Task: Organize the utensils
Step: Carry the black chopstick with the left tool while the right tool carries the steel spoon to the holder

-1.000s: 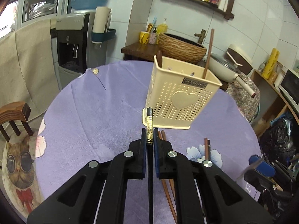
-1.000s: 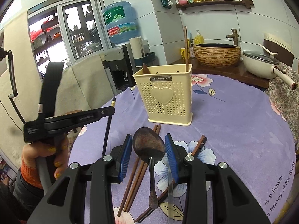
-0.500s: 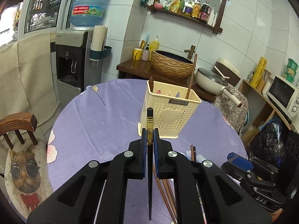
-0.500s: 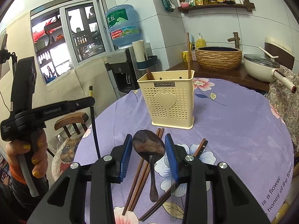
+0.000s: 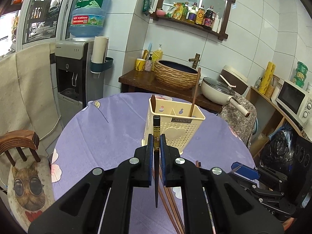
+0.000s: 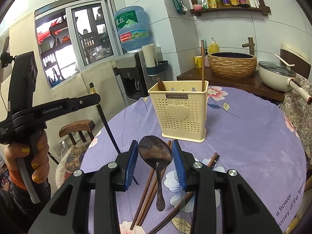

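My left gripper (image 5: 156,143) is shut on a black chopstick (image 5: 156,128) with a gold band, held upright above the purple table, short of the cream utensil holder (image 5: 174,126). The same chopstick (image 6: 103,115) and left gripper (image 6: 93,99) show in the right wrist view, at the left. My right gripper (image 6: 155,156) is shut on the bowl of a dark wooden spoon (image 6: 155,154), its handle hanging down. The holder (image 6: 182,112) has one brown chopstick (image 6: 202,62) and a dark handle (image 6: 160,83) in it. Several brown chopsticks (image 6: 150,187) lie on the table below the spoon.
The round table has a purple flowered cloth (image 6: 243,136). A wooden chair (image 5: 18,142) with a cat cushion stands at the left. A water dispenser (image 5: 78,74), a counter with a woven basin (image 5: 175,76) and a pan (image 5: 218,89) stand behind the table.
My left gripper has risen and drawn back with the black chopstick, so the holder looks smaller and farther. My right gripper has risen slightly with the spoon.
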Demonstrator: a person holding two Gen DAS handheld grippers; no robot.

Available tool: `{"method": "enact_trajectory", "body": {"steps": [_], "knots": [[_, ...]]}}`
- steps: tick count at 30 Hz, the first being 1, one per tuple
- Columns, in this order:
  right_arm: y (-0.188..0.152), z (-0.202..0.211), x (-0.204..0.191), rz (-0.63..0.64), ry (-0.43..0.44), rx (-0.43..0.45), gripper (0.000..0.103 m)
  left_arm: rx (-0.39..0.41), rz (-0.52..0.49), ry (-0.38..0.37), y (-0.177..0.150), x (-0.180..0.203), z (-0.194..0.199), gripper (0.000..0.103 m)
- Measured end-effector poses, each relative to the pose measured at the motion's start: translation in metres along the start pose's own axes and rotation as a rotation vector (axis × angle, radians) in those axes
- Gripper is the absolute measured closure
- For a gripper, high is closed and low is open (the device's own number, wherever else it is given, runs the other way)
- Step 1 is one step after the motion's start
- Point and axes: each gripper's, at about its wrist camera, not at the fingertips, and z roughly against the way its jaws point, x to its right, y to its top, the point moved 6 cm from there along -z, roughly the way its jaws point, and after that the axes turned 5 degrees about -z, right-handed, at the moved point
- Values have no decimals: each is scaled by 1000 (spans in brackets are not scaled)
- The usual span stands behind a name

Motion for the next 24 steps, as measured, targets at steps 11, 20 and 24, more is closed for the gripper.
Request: {"method": "enact_trajectory", "body": {"steps": [11,20,24], "knots": [[99,3,0,19,23,165,68,53,-30,-52,96,14,-5,96],[194,-22,11,0,-69,313,68,128,-19,19,189,23,-26,96],[195,-48,21,21,-125,321,68,113,8,60,192,17,-59,96]]}}
